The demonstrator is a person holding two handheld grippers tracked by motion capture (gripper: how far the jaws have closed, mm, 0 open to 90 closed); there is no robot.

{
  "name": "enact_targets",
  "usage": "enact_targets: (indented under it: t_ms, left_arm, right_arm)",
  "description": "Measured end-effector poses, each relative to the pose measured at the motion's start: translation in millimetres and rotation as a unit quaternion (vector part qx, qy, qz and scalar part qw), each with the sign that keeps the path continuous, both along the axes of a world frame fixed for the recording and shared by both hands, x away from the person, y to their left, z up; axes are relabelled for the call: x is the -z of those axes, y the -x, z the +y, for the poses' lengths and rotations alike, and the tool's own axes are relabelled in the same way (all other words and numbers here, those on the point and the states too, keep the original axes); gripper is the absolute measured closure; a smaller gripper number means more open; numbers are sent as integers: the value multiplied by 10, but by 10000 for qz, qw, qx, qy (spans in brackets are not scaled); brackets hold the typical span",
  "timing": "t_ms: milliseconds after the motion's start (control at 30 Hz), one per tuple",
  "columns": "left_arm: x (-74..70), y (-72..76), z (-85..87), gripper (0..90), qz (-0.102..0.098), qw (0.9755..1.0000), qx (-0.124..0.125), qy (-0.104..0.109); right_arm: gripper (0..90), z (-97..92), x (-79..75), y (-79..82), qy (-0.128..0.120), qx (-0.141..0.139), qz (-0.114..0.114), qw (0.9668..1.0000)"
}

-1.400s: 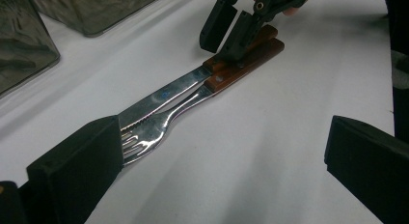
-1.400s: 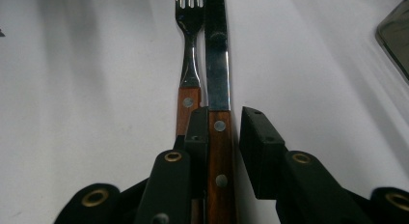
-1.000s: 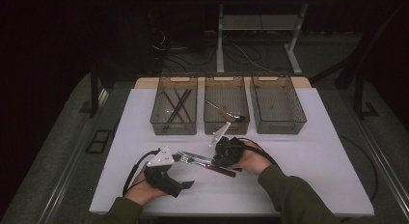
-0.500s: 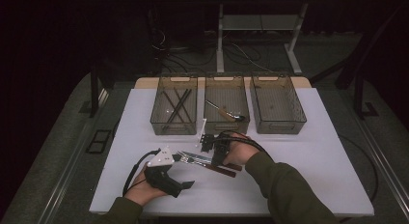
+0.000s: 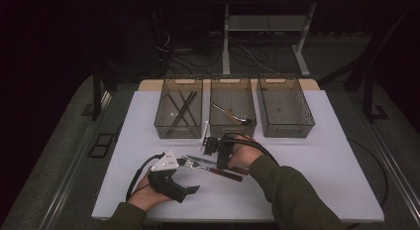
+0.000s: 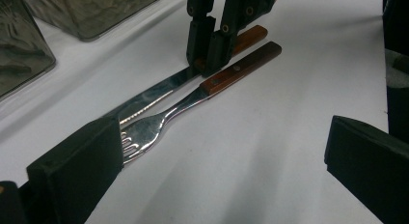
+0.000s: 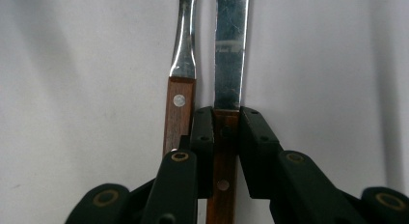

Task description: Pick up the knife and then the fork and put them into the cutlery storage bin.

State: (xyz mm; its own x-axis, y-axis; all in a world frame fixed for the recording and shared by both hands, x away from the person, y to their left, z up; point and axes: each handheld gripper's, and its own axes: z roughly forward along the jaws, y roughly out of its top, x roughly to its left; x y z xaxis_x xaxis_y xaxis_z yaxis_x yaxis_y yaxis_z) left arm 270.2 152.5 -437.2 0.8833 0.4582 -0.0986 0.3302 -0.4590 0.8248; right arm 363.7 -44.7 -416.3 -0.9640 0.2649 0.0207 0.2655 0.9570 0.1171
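Note:
A knife [image 7: 230, 50] and a fork [image 7: 179, 113], both with wooden handles, lie side by side on the white table [image 5: 307, 170]. My right gripper [image 7: 226, 132] points down at them, its pads pressed on either side of the knife handle just behind the blade. From the left gripper view, the right gripper [image 6: 210, 60] stands over the knife [image 6: 159, 91], and the fork [image 6: 226, 74] lies just beside it. My left gripper [image 6: 222, 156] rests open on the table, its left jaw next to the fork tines. In the high view both grippers, left [image 5: 185, 175] and right [image 5: 210, 148], meet at the cutlery.
Three clear bins stand in a row at the back of the table. The left bin [image 5: 161, 126] holds dark sticks, the middle bin [image 5: 233, 132] holds a wood-handled utensil, and I see nothing in the right bin [image 5: 287, 133]. A cable loops off each gripper.
My right hand has shifted a little to the left and away from me along the cutlery. The left gripper has stayed put.

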Motion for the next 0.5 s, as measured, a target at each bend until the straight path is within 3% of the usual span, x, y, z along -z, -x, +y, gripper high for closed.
enact_targets:
  t_ms: [333,500]
  left_arm:
    - [-3,3,6,0,26,10000,-17,25]
    - [1,0,7,0,44,10000,-31,32]
  right_arm:
    - [769,-208,-76,-8,-481,175,35,9987]
    - [769,-366,-110,-1,-827,315,-21,9961]
